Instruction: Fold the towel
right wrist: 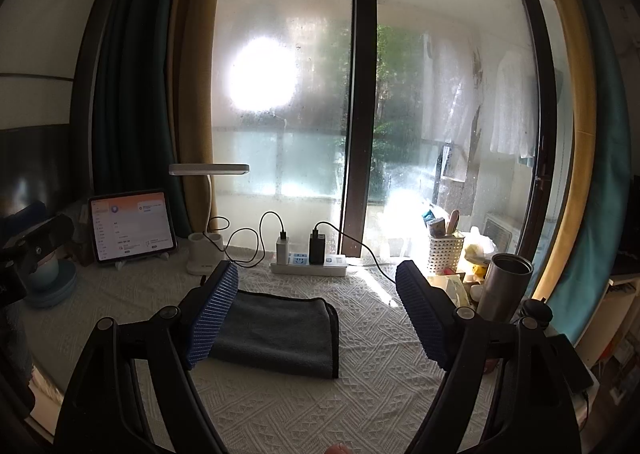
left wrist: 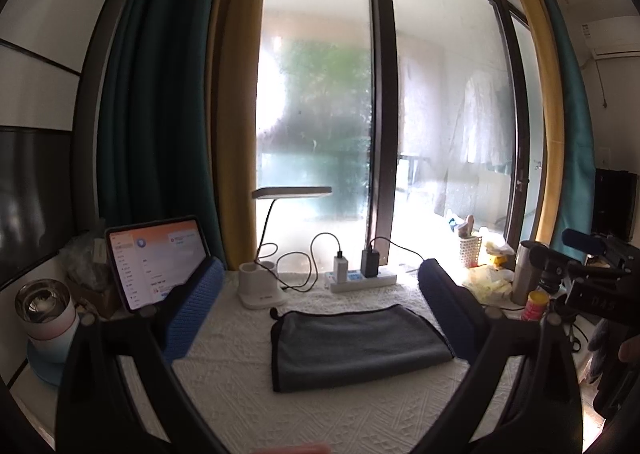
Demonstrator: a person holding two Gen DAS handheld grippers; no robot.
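A dark grey towel (left wrist: 356,346) lies folded into a flat rectangle on the white textured tablecloth (left wrist: 320,414). It also shows in the right wrist view (right wrist: 280,334). My left gripper (left wrist: 320,294) is open, raised above the table, with the towel lying between and beyond its blue padded fingers (left wrist: 196,314). My right gripper (right wrist: 316,294) is open too, above the towel's right part, and its left finger (right wrist: 212,314) hides the towel's left end. Neither gripper touches the towel.
At the back stand a tablet (right wrist: 130,225), a white desk lamp (right wrist: 208,213), and a power strip (right wrist: 308,264) with chargers and cables. A steel flask (right wrist: 504,286) and white basket (right wrist: 444,254) stand at the right. A mug (left wrist: 48,314) sits left.
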